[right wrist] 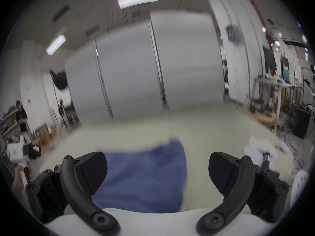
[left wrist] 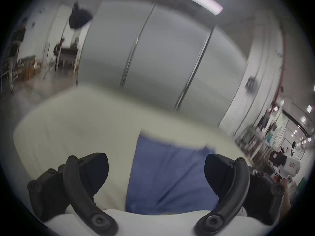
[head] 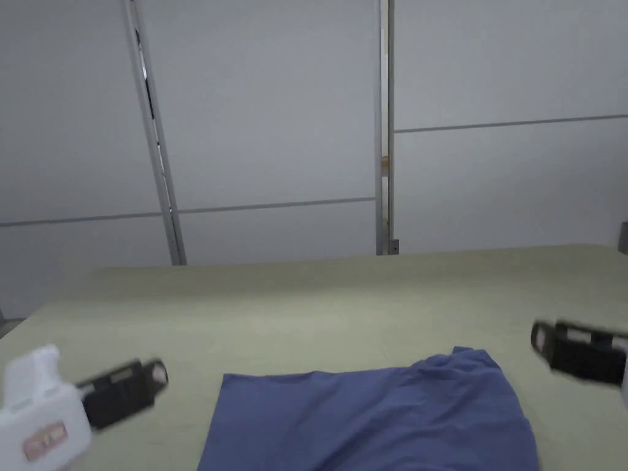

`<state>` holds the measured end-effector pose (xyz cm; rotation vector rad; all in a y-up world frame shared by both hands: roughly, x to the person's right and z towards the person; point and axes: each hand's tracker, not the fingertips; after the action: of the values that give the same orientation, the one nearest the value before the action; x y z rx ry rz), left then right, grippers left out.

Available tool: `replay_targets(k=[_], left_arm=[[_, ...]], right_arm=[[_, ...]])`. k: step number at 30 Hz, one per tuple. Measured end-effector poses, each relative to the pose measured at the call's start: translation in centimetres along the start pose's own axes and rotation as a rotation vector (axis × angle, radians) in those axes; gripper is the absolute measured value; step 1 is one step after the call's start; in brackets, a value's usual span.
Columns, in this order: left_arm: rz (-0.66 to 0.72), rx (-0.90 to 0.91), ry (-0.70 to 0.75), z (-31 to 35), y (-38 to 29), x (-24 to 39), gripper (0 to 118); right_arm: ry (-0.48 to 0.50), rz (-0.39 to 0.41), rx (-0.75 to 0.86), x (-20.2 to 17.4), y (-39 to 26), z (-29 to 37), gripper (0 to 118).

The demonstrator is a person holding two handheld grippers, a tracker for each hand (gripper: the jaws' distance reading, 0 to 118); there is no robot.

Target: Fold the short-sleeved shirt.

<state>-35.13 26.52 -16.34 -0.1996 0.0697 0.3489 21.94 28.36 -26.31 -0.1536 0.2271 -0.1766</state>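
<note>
A blue short-sleeved shirt (head: 374,417) lies on the pale green table (head: 306,306), running off the head view's lower edge. Its far right corner is rumpled up. My left gripper (head: 156,373) hovers left of the shirt, apart from it, and my right gripper (head: 539,337) hovers to its right. In the left gripper view the jaws of the left gripper (left wrist: 156,170) stand wide apart, empty, with the shirt (left wrist: 168,176) beyond them. In the right gripper view the right gripper (right wrist: 157,168) is equally open above the shirt (right wrist: 143,176).
Grey partition panels (head: 270,122) stand behind the table's far edge. White crumpled fabric (right wrist: 259,147) lies at the table's right side. A person (right wrist: 22,118) stands far off to the left among shelves. Bare table surface stretches beyond the shirt.
</note>
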Motion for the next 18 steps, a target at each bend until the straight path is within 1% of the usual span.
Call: replay_targets(k=[2, 3, 4, 5, 6, 7, 8, 9, 10, 11, 12, 13, 15, 16, 17, 18], left_arm=[[-0.081, 0.167, -0.004, 3.7, 4.8, 3.3, 118], [-0.129, 0.246, -0.005, 5.0, 6.0, 4.4, 118], [-0.19, 0.335, 0.013, 7.1, 7.2, 6.2, 118], [-0.226, 0.398, 0.047, 8.6, 7.8, 7.3, 112], [-0.237, 0.419, 0.057, 9.7, 8.2, 8.1, 64], [-0.25, 0.47, 0.046, 11.0, 8.2, 8.6, 0], [-0.239, 0.497, 0.043, 11.9, 8.5, 9.0, 0], [-0.189, 0.56, 0.074, 12.3, 8.0, 9.2, 0], [-0.196, 0.572, 0.02, 12.5, 7.1, 9.1, 0], [-0.197, 0.525, -0.025, 12.6, 7.1, 9.0, 0], [-0.18, 0.422, -0.071, 12.0, 8.3, 7.3, 0], [-0.165, 0.378, -0.087, 11.3, 7.9, 6.6, 0], [-0.174, 0.292, -0.091, 9.3, 6.7, 5.4, 0], [-0.185, 0.18, -0.07, 8.4, 5.6, 5.2, 0], [-0.171, 0.098, -0.063, 6.9, 4.4, 4.1, 0], [-0.122, 0.034, -0.077, 5.6, 3.3, 3.0, 0]], right_arm=[[0.044, 0.018, 0.189, -2.8, 5.4, 2.1, 118], [0.061, 0.025, 0.249, -3.5, 6.9, 2.8, 118], [0.056, 0.031, 0.299, -4.4, 8.5, 3.6, 118], [0.029, 0.02, 0.306, -5.3, 9.6, 4.1, 118], [0.001, 0.01, 0.291, -5.9, 10.2, 4.6, 107], [0.012, 0.016, 0.298, -6.4, 10.5, 5.3, 63], [0.05, 0.024, 0.364, -6.7, 10.2, 6.2, 2], [0.028, 0.031, 0.393, -7.0, 10.0, 6.3, 2], [-0.05, 0.056, 0.41, -7.6, 9.4, 7.1, 1], [0.015, 0.067, 0.398, -7.5, 8.8, 7.8, 1], [0.07, 0.075, 0.387, -7.6, 8.2, 8.5, 1], [0.065, 0.071, 0.372, -5.9, 7.4, 5.9, 1], [0.044, 0.115, 0.316, -5.5, 6.0, 5.0, 1], [0.056, 0.111, 0.281, -5.0, 5.2, 4.3, 1], [0.079, 0.087, 0.253, -6.8, 4.7, 5.2, 1], [0.093, 0.067, 0.228, -6.8, 4.2, 5.0, 1]])
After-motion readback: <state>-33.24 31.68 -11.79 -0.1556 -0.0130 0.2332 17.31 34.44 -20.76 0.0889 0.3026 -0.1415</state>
